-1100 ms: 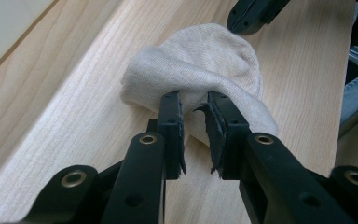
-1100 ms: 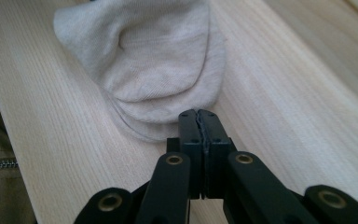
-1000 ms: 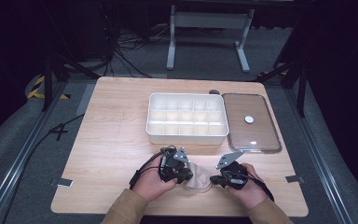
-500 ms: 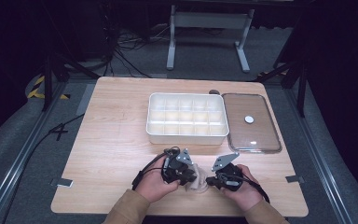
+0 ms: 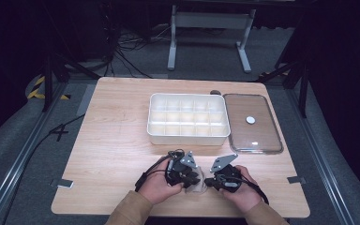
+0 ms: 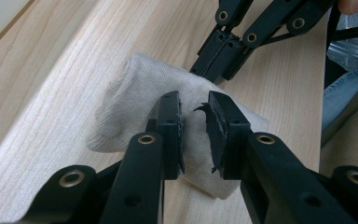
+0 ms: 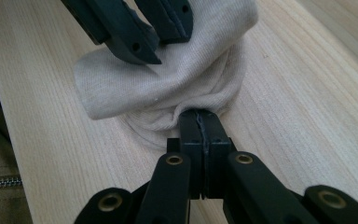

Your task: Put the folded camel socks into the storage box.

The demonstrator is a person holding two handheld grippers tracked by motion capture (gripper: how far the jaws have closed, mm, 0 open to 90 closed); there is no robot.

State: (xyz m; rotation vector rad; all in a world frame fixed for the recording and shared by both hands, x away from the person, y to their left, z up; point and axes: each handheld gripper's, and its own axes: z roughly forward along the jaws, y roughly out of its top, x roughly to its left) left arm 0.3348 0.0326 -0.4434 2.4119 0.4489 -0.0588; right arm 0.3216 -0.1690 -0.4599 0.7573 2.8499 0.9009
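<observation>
Pinching beige cloth (image 7: 168,84), right tongs (image 7: 199,122); left tongs (image 6: 193,122) slightly parted above.

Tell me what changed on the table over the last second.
The two hands drew closer together over the beige cloth, bunching it smaller between them. The right gripper is pinched shut on the cloth's edge; the left gripper stands open over it. The white divided box and clear lid stayed put.

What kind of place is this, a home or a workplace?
Probably a lab or a recording studio, not a home: the wooden table stands on grey carpet in a dark room, with loose cables and metal stand legs behind it.
</observation>
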